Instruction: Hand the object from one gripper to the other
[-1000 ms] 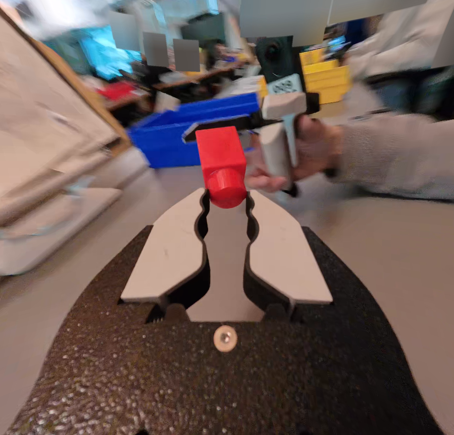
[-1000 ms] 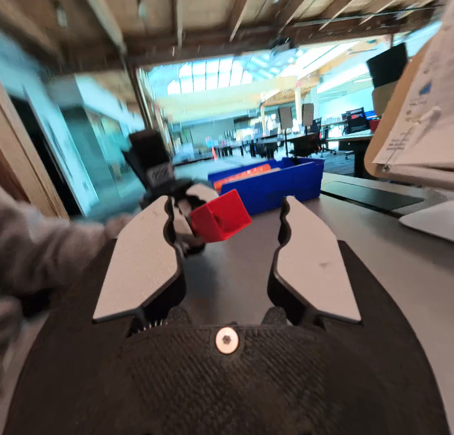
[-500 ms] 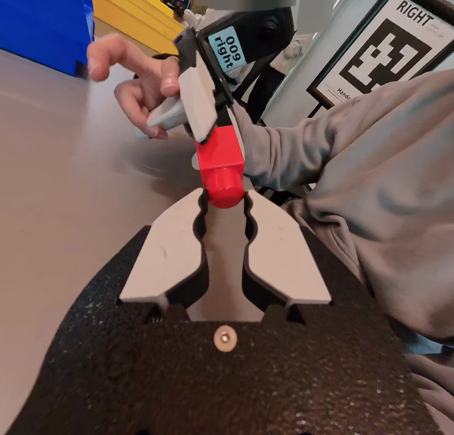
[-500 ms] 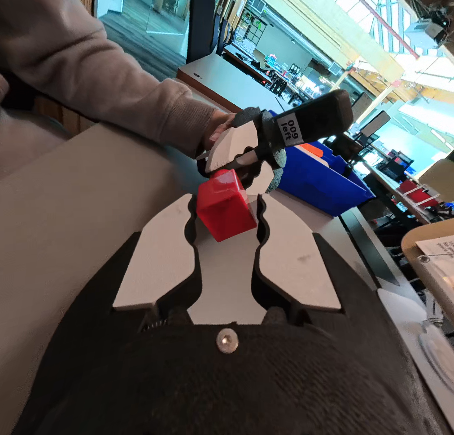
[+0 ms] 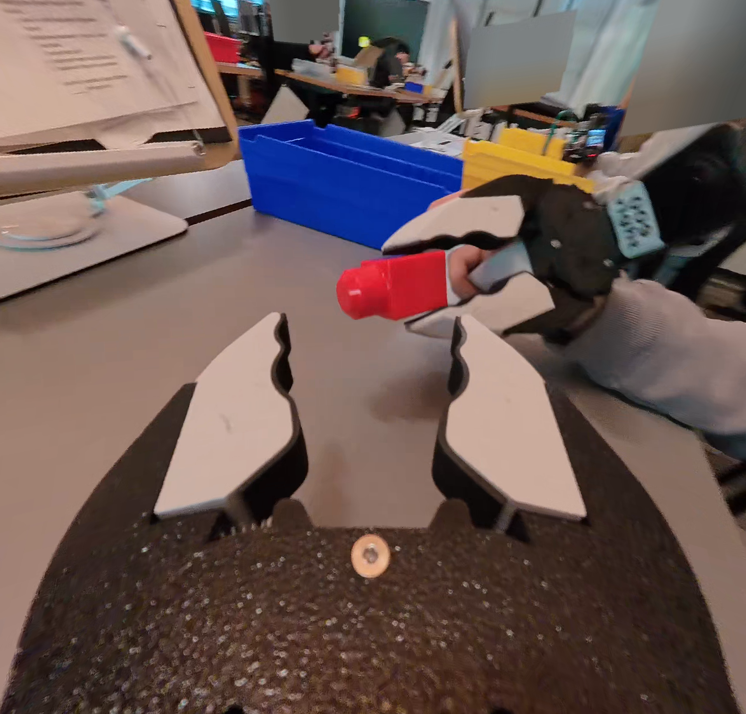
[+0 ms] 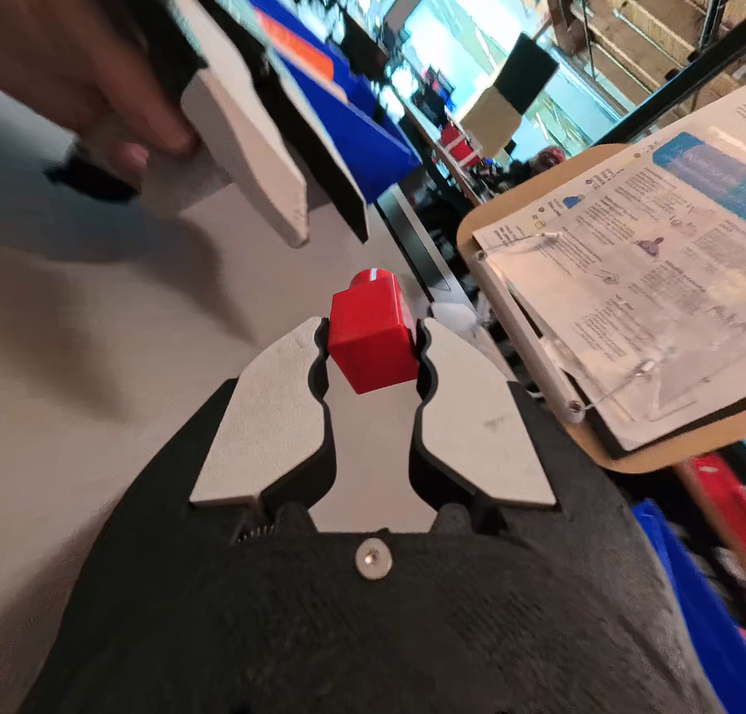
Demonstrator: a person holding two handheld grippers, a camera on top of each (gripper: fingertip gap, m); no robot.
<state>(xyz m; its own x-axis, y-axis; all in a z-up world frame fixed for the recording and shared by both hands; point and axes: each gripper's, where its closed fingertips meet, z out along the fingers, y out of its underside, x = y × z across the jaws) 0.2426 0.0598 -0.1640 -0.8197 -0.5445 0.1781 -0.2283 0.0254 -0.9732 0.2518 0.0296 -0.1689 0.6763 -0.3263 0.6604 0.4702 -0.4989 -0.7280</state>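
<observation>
I am working in an open-plan office that doubles as a lab. Ahead of my left claw (image 5: pixel 369 331), across the grey worktop (image 5: pixel 121 331), stand a blue parts bin (image 5: pixel 343 186) and a yellow bin (image 5: pixel 520 162); beyond them are cluttered desks with monitors. Off to its left a stand (image 5: pixel 97 61) props up printed sheets. Bare timber joists run overhead.

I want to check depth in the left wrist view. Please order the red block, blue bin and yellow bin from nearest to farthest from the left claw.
1. Red block: just ahead and right of the open left claw, held by the right claw.
2. Blue bin: farther back, centre.
3. Yellow bin: behind the blue bin, right.
</observation>
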